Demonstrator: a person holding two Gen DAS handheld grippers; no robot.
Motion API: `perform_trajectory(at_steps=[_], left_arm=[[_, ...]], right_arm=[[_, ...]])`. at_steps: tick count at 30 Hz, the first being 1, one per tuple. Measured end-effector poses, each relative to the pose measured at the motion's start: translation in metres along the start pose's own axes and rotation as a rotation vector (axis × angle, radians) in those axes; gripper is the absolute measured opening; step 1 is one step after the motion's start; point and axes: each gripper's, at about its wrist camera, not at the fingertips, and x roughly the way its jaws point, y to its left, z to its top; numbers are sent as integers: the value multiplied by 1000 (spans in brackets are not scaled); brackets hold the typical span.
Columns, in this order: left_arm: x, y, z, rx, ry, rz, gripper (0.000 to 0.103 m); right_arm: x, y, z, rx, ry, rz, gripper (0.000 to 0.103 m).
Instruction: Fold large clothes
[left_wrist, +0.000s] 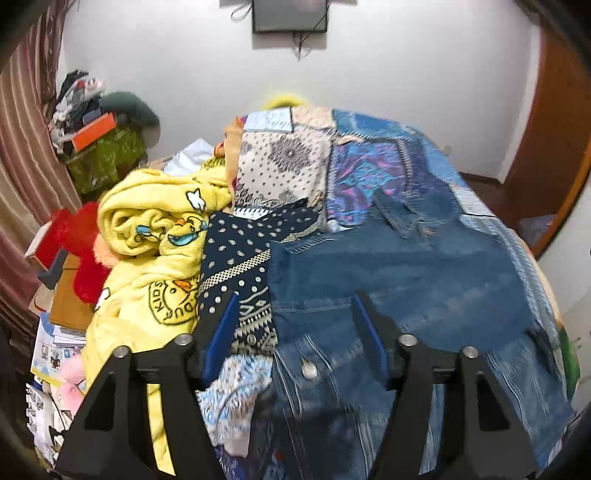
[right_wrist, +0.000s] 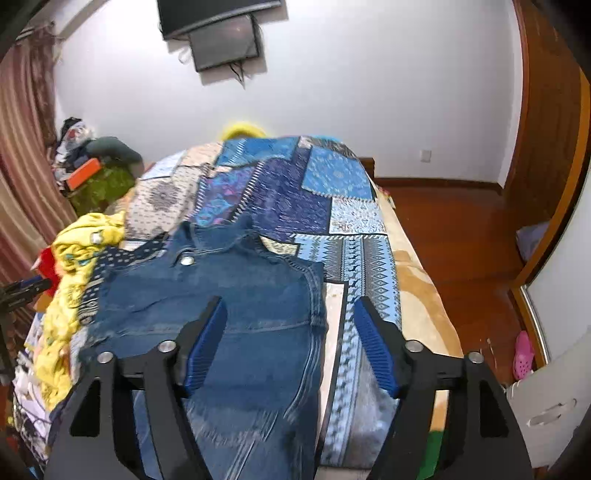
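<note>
- The left claw (left_wrist: 293, 301) is a matte black plastic frame with two triangular, cut-out side brackets rising from the lower edge of its view.
- Each of its fingers (left_wrist: 221, 339) carries a long blue ribbed pad on the inner face, tapering to a black tip.
- Four round silver bolt heads (left_wrist: 183, 339) sit on top of the black linkage, two per side.
- The right claw (right_wrist: 290, 301) has the same build: black angular brackets, blue ribbed finger pads (right_wrist: 207, 345) and silver bolt heads (right_wrist: 413, 346) at the pivots.
- Neither view shows skin, sleeve or cable.
</note>
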Motion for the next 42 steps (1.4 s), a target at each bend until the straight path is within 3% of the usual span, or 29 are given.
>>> perform_trajectory(at_steps=[7,14,20,27,31,34,35,39,42], left_arm=[[-48,-8,-62,8,-12,-9,81],[-49,2,-137,-70,107,-31,86],[-30,22,-198,-236,245,-81,86],[-9,28,-249,-450,368,-228,85],[-7,20,-256,-475,369,-262,79],[-7,12,-252,-462,359,-300,61],[-7,9,-251,-450,357,-292,61],[-4,5,-246,-385,346,-259,51],[-8,9,-243,-378,323,-257,34]], right_arm=[[-21,6,-45,-8,40,-5,82],[-18,4,-113,32,187,-20,82],[-19,-4,-153,116,271,9,82],[-18,-11,-183,224,322,47,82],[-21,-13,-190,278,315,81,82],[-23,-12,-193,290,313,112,81],[-23,-11,-194,295,313,128,80],[-21,-4,-195,285,313,187,64],[-18,0,-194,299,314,221,48]])
